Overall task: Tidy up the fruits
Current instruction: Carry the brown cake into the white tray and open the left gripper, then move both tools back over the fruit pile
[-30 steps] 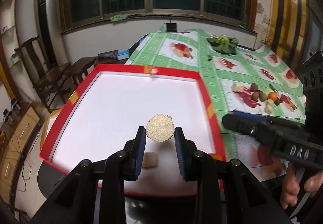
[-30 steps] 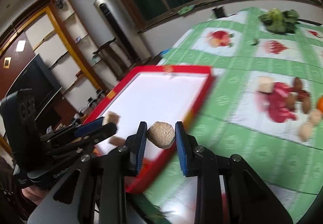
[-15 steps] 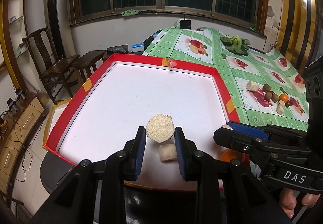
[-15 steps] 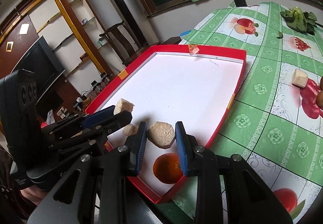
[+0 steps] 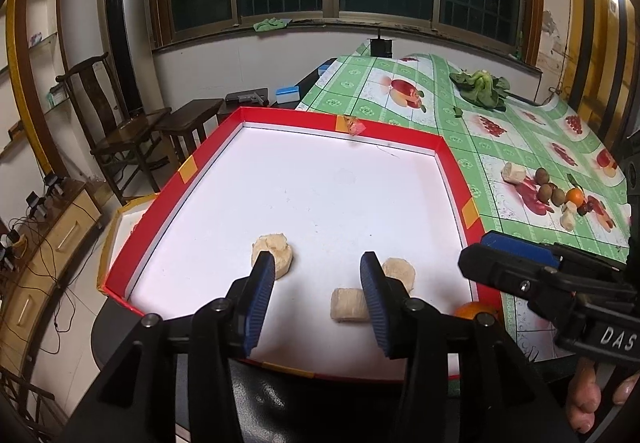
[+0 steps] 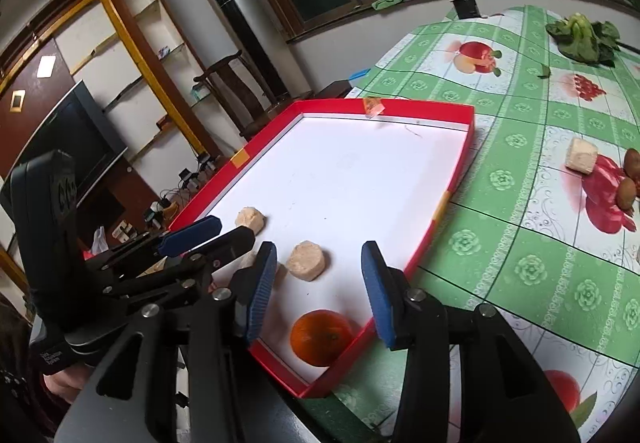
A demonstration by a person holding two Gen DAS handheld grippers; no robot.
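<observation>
A red-rimmed white tray lies on the table's near end. In it lie three pale peeled fruit chunks: one on the left, one on the right, and one at the front. An orange sits in the tray's near corner. My left gripper is open and empty above the near chunks. My right gripper is open and empty above the right chunk and the orange.
On the green fruit-print tablecloth lie another pale chunk, brown kiwis, a small orange and leafy greens. A wooden chair stands to the left.
Both grippers opened and let go of their pale chunks, which now lie in the tray. Both have pulled back slightly toward the tray's near edge.
</observation>
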